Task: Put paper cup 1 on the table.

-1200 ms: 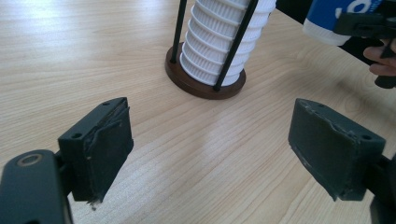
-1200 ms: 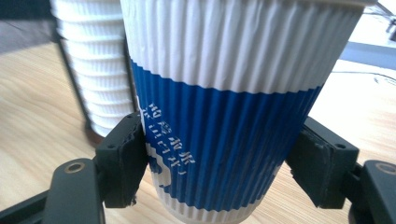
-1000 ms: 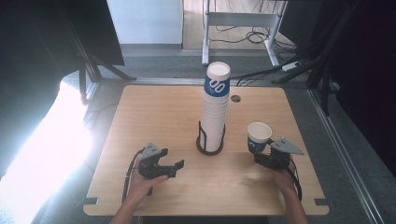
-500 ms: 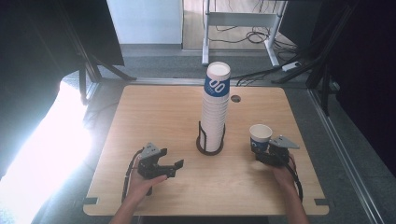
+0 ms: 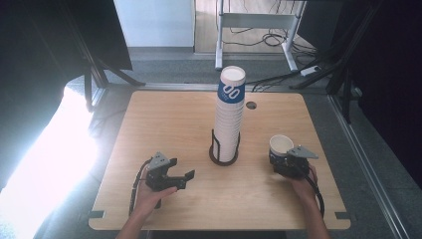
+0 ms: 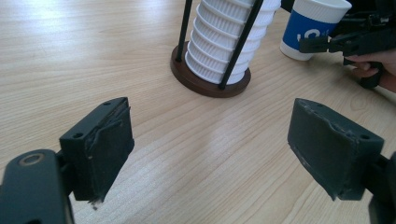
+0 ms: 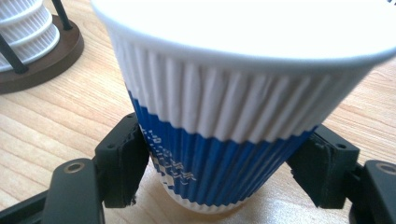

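Lowered onto the table point(image 5: 164, 124), right tongs point(image 7: 219, 172) apparently clasp the cup point(image 7: 238, 102); left tongs point(image 6: 210, 149) gape.

Ribbed paper cup point(image 7: 224, 121), white top, blue lower band, upright on table, seemingly pinched between right claw point(image 7: 224, 179) pads.

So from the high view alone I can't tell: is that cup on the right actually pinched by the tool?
Observer: In the right gripper view, both jaws of the right gripper sit against the blue band of the single paper cup.
Operator: Is the cup lifted?
Observer: No, its base appears to rest on the wooden table.
Operator: And the other tool?
Observer: The left gripper view shows the left gripper with jaws wide apart over bare wood, holding nothing.
Operator: What holds the tall stack up?
Observer: The cup stack stands in a round brown base with thin black rods.
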Available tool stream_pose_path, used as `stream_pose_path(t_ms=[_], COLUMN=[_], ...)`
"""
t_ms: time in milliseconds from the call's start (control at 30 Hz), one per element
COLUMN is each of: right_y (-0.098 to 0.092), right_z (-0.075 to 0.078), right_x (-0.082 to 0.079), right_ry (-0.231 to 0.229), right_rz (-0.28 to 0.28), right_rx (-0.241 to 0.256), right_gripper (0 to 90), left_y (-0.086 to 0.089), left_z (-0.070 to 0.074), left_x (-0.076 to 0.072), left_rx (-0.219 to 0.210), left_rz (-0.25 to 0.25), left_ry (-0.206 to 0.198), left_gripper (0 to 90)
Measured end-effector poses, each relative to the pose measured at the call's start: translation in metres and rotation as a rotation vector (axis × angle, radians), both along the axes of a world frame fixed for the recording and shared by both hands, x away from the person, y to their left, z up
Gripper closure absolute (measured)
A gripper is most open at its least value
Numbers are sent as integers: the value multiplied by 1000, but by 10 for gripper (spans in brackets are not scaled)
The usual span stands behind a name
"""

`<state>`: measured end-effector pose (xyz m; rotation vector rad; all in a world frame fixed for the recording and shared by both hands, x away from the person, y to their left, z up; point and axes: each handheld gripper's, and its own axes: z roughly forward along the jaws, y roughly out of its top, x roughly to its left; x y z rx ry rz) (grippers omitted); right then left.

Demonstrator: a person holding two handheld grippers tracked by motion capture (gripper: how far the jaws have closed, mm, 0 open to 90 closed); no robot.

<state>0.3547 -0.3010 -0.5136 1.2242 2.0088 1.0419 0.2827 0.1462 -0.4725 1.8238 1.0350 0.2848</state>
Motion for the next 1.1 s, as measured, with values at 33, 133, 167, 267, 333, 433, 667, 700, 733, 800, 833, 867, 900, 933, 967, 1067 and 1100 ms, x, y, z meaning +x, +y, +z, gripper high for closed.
stream_pose_path(t_ms=[33, 133, 167, 267, 333, 433, 667, 700, 733, 800, 833, 867, 900, 933, 967, 1067, 1100], right_y=[0, 1, 1, 1, 1, 0, -1, -2, -3, -5, -6, -7, -9, -10, -11, -13, -13], right_z=[0, 0, 0, -1, -1, -1, 0, 1, 2, 6, 9, 12, 16, 18, 20, 26, 29], right_x=[0, 0, 0, 0, 0, 0, -1, -2, -3, -6, -10, -13, -17, -19, -22, -30, -33], right_ry=[0, 10, 11, 16, 17, 21, 38, 39, 35, 26, 17, 8, 2, -2, -7, -27, -36], right_rz=[2, 1, 0, -1, -1, -3, -28, -36, -40, -46, -51, -56, -61, -65, -71, -81, -82], right_rx=[-7, -21, -20, -17, -17, -15, 0, 9, 10, 33, 55, 68, 81, 87, 98, 113, 113], right_gripper=[259, 258, 257, 257, 256, 253, 169, 147, 136, 131, 129, 127, 123, 118, 117, 111, 111], left_y=[0, -1, -1, -1, -1, -1, 0, 1, 1, 2, 3, 3, 3, 4, 4, 3, 3], left_z=[0, -1, -1, -1, -1, -1, -1, 0, 0, 1, 1, 1, 2, 2, 2, 3, 3], left_x=[0, 0, 0, 0, 0, 0, 0, 0, 0, 0, 0, 0, 0, 0, 0, -1, -1], left_rx=[3, 8, 8, 9, 8, 7, 3, 1, 0, -6, -9, -13, -14, -18, -20, -15, -13], left_rz=[-1, -6, -7, -6, -6, -8, -6, -6, -6, -4, -4, -3, -2, -4, -4, -4, -2], left_ry=[0, 3, 2, 4, 4, 4, 4, 3, 2, 1, 1, 1, 1, 1, 1, -4, -8], left_gripper=[145, 145, 145, 145, 145, 145, 145, 145, 145, 145, 144, 144, 144, 144, 144, 144, 144])
